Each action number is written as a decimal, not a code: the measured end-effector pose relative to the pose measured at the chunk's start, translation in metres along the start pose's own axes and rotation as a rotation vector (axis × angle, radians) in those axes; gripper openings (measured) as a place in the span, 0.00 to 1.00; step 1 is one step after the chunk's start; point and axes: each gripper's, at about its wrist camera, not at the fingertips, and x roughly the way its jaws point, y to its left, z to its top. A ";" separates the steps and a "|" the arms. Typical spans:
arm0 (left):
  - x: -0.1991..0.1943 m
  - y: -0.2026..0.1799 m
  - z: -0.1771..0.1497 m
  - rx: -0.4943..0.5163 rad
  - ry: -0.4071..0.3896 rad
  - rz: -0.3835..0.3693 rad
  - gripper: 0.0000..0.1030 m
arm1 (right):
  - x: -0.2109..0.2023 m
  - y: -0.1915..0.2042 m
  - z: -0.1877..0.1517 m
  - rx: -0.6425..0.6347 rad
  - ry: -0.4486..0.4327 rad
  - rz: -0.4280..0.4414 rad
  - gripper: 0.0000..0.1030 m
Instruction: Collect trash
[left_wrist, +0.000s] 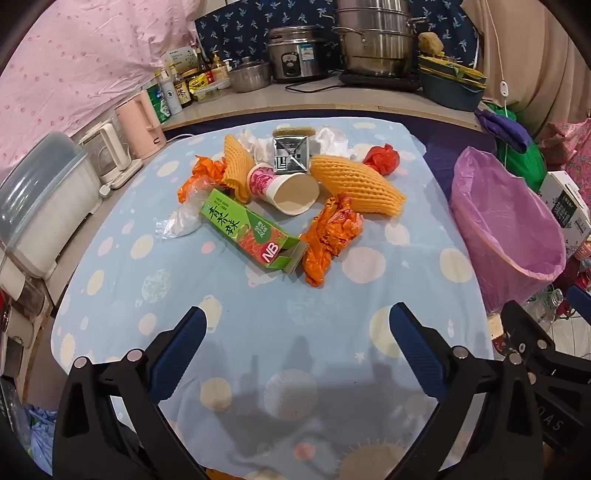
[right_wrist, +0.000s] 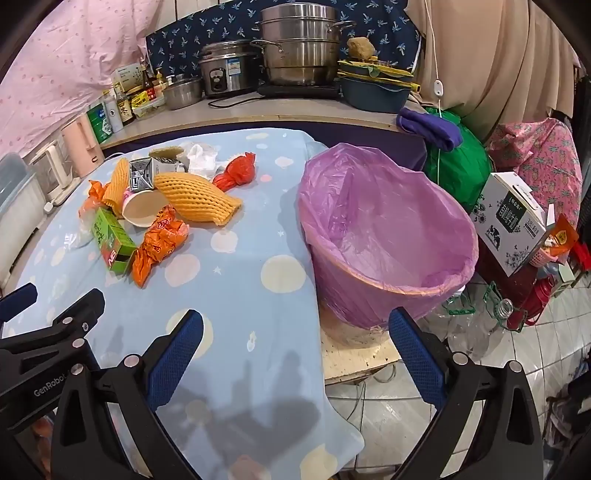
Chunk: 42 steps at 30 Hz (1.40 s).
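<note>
A pile of trash lies on the blue spotted tablecloth (left_wrist: 369, 302): a green box (left_wrist: 251, 230), a paper cup (left_wrist: 288, 188) on its side, orange foam nets (left_wrist: 356, 182), orange wrappers (left_wrist: 328, 236), a red bag (left_wrist: 382, 158), a silver carton (left_wrist: 291, 155) and white tissue. A bin lined with a purple bag (left_wrist: 506, 218) stands to the table's right; it also shows in the right wrist view (right_wrist: 388, 229). My left gripper (left_wrist: 297, 321) is open and empty over the near tablecloth. My right gripper (right_wrist: 295, 325) is open and empty at the table's right edge, near the bin.
A counter behind the table holds steel pots (left_wrist: 376, 40), a rice cooker (left_wrist: 295, 51), bottles and a blue basin (left_wrist: 450, 88). Kettles (left_wrist: 136, 125) and a plastic container stand at the left. Boxes (right_wrist: 513, 221) and bottles clutter the tiled floor at the right.
</note>
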 end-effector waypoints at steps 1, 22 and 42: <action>-0.007 -0.005 -0.003 0.025 -0.024 0.002 0.92 | -0.001 0.000 0.000 0.000 0.000 -0.001 0.94; -0.033 0.006 0.005 0.007 -0.007 -0.098 0.92 | -0.046 -0.015 0.004 0.035 -0.042 -0.022 0.94; -0.037 0.012 0.006 -0.003 0.020 -0.096 0.92 | -0.049 -0.011 0.002 0.023 -0.041 -0.019 0.94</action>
